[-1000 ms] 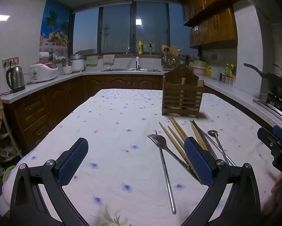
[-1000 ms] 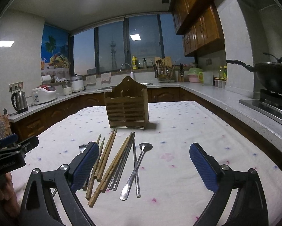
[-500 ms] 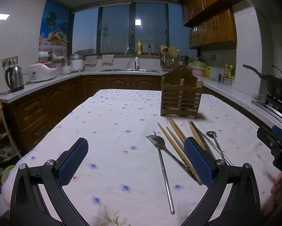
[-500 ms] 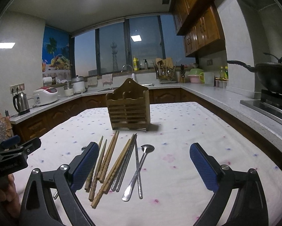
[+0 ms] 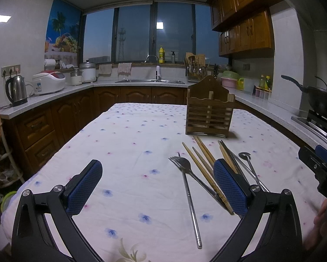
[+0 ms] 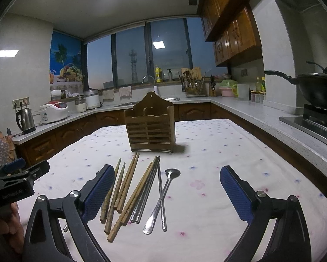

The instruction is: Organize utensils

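Note:
A slatted wooden utensil holder (image 5: 209,113) (image 6: 150,128) stands upright on the flowered tablecloth. In front of it lie wooden chopsticks (image 5: 203,170) (image 6: 125,187), metal chopsticks (image 6: 149,187), a metal spoon (image 6: 163,194) (image 5: 248,166) and a metal fork (image 5: 186,185). My left gripper (image 5: 158,184) is open and empty, low over the cloth, its right finger over the chopsticks. My right gripper (image 6: 166,193) is open and empty, straddling the utensil pile. Each gripper's body shows at the edge of the other's view.
The table's white flowered cloth (image 5: 128,144) has bare room to the left of the utensils. Counters ring the room: a kettle (image 5: 16,90) and rice cooker (image 5: 49,84) on the left, a sink (image 5: 149,80) at the back, a wok (image 6: 316,89) on a stove at the right.
Both grippers have eased slightly forward toward the utensils and holder; the utensils lie as they did. Both stay open.

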A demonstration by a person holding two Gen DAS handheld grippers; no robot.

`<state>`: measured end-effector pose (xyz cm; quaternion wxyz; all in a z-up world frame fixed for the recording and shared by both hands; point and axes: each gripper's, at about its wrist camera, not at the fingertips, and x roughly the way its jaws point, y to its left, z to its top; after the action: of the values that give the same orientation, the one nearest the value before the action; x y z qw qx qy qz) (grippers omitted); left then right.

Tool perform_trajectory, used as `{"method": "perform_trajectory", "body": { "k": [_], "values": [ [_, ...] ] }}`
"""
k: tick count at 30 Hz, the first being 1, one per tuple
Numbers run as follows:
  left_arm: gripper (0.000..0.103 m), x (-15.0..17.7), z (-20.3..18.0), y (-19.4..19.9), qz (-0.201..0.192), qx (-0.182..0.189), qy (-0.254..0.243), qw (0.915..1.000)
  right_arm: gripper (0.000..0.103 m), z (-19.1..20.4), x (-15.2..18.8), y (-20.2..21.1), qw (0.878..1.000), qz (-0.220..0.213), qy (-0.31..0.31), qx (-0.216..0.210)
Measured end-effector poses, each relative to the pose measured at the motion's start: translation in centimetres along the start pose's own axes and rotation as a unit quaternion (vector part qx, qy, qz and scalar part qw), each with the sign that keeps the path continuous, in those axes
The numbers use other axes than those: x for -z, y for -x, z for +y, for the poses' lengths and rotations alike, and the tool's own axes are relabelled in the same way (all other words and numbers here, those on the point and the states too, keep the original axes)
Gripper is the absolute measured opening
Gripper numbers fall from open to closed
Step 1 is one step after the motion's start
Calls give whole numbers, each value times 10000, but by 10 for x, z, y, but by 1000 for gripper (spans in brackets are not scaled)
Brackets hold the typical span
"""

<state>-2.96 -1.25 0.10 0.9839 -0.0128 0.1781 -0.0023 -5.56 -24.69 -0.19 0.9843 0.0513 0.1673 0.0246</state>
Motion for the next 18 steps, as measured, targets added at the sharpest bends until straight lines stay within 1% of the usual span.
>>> {"method": "perform_trajectory", "body": {
  "k": [7,10,15,18],
  "values": [
    [103,0,-1,-1,26,18,18,10000,98,2,0,1,10000,2,1,-8],
    [103,0,-2,-2,94,60,59,9999,98,2,1,0,10000,8,1,-5],
    [103,-1,1,-12,345,251,224,9988,98,3,-2,-3,9999,109,5,-35],
    [103,-2,6,-23,597,418,355,9967,98,2,-6,-6,9998,191,-35,-77]
  ]
}}
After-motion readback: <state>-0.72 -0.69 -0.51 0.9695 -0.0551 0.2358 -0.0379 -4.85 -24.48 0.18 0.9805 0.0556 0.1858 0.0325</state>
